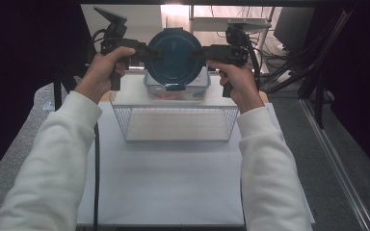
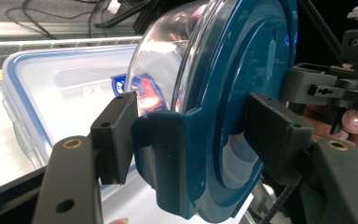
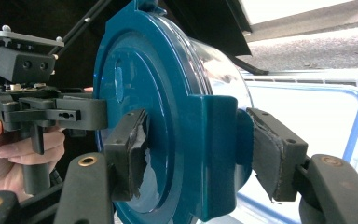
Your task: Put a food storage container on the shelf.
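Round teal-lidded container (image 1: 176, 53), above wire basket (image 1: 176, 122): rigid, slippery, light; pinched at opposite lid tabs by left claw (image 1: 147, 52) and right claw (image 1: 203, 52).

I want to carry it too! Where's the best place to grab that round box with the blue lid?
By the lid's side clip tabs, one from each side. The round container is slippery and curved, but the tabs give flat faces. The left gripper and right gripper pinch there.

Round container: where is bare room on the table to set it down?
The white mat between the sleeves, in front of the wire basket, is free. The basket's floor looks bare too. It is crowded behind the basket, where the rectangular box sits under the round container.
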{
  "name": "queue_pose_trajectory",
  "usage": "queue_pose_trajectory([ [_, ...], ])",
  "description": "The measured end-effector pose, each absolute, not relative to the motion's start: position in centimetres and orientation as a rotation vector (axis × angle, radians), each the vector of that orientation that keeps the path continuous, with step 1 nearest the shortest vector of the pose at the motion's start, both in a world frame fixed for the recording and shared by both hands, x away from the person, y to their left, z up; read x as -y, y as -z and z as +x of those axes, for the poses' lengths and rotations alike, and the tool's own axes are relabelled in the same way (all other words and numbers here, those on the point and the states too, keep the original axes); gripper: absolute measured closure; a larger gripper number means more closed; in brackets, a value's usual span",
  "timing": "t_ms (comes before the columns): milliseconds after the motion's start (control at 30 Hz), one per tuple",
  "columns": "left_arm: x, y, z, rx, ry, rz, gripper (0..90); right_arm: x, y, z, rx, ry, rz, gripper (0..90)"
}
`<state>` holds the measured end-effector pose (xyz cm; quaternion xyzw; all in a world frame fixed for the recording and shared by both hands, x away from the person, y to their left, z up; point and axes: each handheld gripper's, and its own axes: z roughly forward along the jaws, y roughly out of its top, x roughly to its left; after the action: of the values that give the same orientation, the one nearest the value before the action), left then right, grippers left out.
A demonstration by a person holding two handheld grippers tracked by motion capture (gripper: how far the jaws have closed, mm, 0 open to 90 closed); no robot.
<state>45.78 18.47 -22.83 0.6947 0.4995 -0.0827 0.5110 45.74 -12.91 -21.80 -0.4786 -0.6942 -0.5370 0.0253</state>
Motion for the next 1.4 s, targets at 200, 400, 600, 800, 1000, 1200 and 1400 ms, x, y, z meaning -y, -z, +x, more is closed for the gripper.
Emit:
queue_pose_trajectory([
  [200,-18.5,23.7,47.1,-1.248,0.211,1.641,36.0,12.7,23.0,47.5,2.078,1.633,-1.523,40.3],
  [400,-18.3,24.5,48.2,-1.288,0.243,1.586,35.8,13.0,23.7,48.7,1.998,1.638,-1.575,39.3],
  [600,-18.0,26.0,49.7,-1.342,0.267,1.500,32.6,13.3,25.7,50.6,1.835,1.608,-1.657,35.8],
  [800,-18.1,26.4,49.9,-1.317,0.258,1.475,33.7,13.5,26.1,50.8,1.797,1.633,-1.651,35.8],
  [1000,-18.3,26.4,49.3,-1.302,0.158,1.506,18.6,13.4,26.2,50.3,1.820,1.709,-1.669,16.3],
  [1200,-19.1,26.0,47.8,-1.269,0.064,1.529,12.8,14.1,25.5,49.0,1.919,1.758,-1.659,9.4],
  [1400,-19.6,25.6,45.6,-1.220,-0.005,1.565,13.7,14.8,25.2,47.0,2.027,1.789,-1.595,10.5],
])
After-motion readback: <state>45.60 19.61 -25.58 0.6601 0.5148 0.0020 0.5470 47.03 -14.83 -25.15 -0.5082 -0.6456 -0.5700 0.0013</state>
